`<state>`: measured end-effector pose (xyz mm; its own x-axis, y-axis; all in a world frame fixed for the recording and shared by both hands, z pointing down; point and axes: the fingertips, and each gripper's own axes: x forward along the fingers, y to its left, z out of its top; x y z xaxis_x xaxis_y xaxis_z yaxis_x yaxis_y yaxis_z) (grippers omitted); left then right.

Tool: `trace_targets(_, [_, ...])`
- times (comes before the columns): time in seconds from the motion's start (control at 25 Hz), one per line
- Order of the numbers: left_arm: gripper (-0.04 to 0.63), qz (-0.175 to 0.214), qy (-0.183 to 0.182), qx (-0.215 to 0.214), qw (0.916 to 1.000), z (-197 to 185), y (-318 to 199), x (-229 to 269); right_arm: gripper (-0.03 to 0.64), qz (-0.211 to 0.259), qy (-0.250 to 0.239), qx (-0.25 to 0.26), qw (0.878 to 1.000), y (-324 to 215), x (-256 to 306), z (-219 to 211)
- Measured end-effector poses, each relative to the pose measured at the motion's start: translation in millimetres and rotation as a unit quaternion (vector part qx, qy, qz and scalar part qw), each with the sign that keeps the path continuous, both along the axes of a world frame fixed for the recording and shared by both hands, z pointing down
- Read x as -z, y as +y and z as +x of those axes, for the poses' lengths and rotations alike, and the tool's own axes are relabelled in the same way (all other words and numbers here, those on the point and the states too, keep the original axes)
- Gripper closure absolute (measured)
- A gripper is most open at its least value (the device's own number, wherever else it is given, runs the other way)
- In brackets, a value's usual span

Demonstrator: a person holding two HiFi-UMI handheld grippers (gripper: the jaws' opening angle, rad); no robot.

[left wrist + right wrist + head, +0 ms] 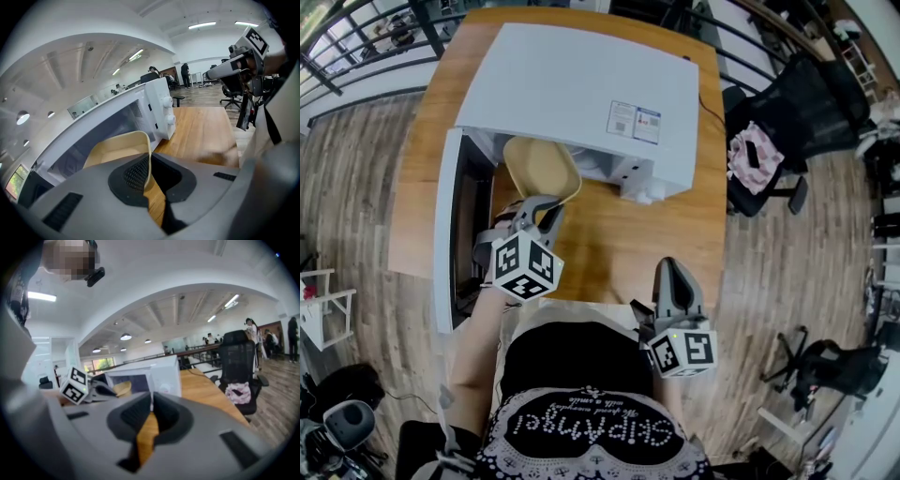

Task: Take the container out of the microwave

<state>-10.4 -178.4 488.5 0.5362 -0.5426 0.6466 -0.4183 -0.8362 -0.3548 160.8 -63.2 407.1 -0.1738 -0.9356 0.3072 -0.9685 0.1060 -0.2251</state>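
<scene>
Seen from above, a person's torso in a black top with white print fills the bottom edge, cut off by the frame. The right gripper (676,272) hangs over the near edge of a wooden surface (619,234). Its jaws are pressed together at the tips with nothing between them, and only a wedge of wood shows below. To its left, and slightly farther out, is the left gripper (542,214). Its jaws are narrow and clamp the thin near rim of a beige container (540,167), with one pad inside the wall and one outside.

The container sits just in front of the mouth of a white microwave (572,89). Its far edge is hidden under the microwave's top, so about half of it shows. The views do not show whether its base touches the surface or hangs above it. The microwave door (445,234) stands open on the left, seen edge-on. The inside of the oven is mostly out of sight from above and dim in the left gripper view.

Beyond the surface on the right is a black office chair (787,117) with a pink cloth (753,150) on its seat. In the gripper views, distant people are too small to describe.
</scene>
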Motion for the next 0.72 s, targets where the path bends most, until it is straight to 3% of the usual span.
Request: trace_targets(0.72, [0.555,0.0,0.011,0.0,0.9999,-4.7,63.8,27.5,0.577,0.014,0.004,0.018,1.0,5.6,11.2,-2.0])
